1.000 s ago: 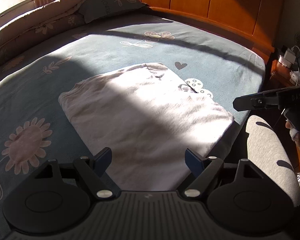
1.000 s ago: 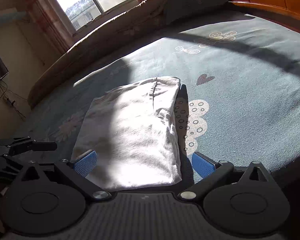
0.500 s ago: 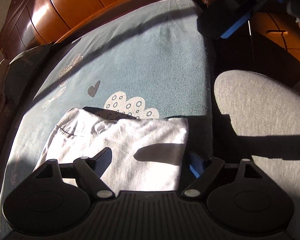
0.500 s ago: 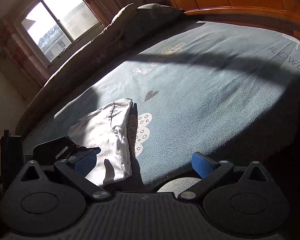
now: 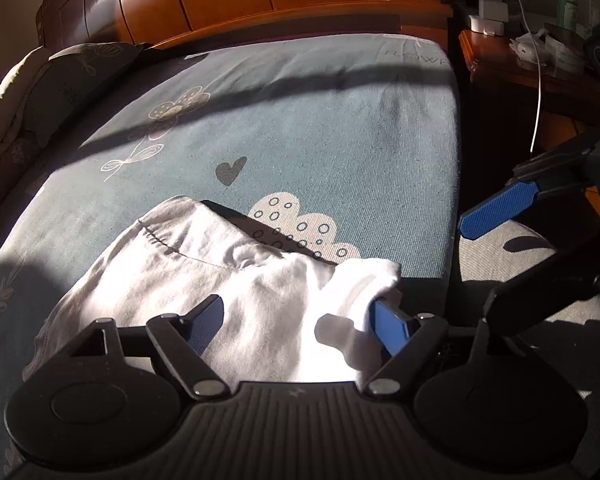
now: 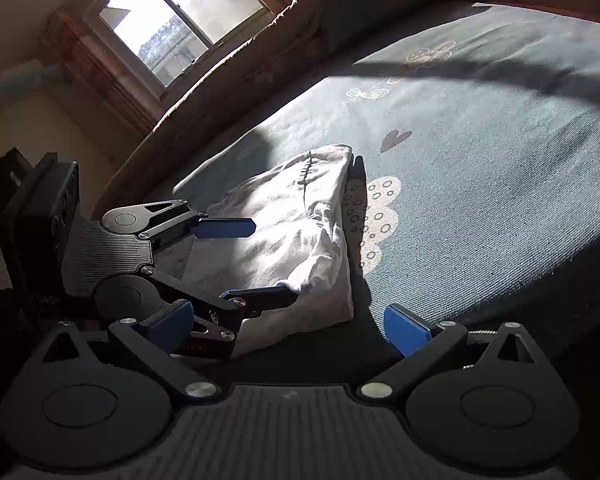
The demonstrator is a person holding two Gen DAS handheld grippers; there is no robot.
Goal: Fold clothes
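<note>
While the white garment (image 5: 228,280) lies folded on the bed (image 5: 340,128) near its edge, my left gripper (image 5: 296,316) straddles its near corner, jaws wide, cloth lifted over one finger; my right gripper (image 6: 288,320) hangs wide, empty. I judge a fold or final tidy; which, I cannot tell.

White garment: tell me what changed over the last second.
The left claw came down at the near right corner of the white garment, which now bunches up against its right finger. Both claws stay open; the right claw holds nothing. The garment stays folded on the bed.
</note>
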